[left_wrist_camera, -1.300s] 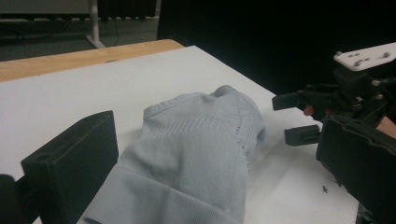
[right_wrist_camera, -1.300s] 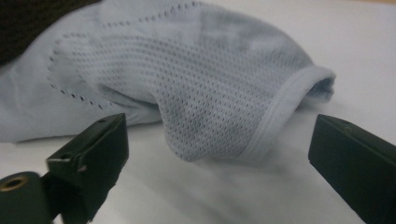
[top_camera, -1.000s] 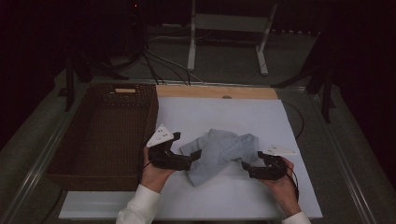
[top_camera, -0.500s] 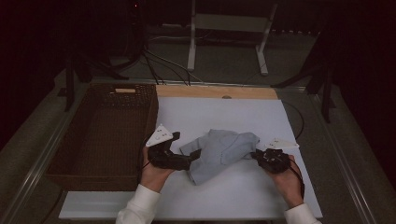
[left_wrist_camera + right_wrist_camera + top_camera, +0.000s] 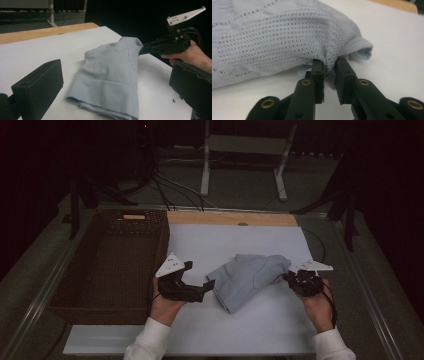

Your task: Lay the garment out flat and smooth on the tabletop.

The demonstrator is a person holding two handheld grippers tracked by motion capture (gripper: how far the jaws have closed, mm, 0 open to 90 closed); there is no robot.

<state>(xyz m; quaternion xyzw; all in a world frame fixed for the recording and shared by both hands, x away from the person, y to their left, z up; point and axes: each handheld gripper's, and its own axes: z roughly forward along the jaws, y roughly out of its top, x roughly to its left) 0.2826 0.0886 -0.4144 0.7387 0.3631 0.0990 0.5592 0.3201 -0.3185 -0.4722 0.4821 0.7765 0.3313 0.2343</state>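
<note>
right claw (image 5: 329, 66) pinches the soft, perforated pale-blue knit garment (image 5: 247, 279), whose long axis runs away toward the wide-open left claw (image 5: 197, 281).

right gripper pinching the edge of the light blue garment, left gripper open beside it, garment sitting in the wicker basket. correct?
Not the last part. The high view shows the light blue garment lying on the white table surface, to the right of the wicker basket. The right gripper does pinch its edge; the left gripper is open beside it.
</note>
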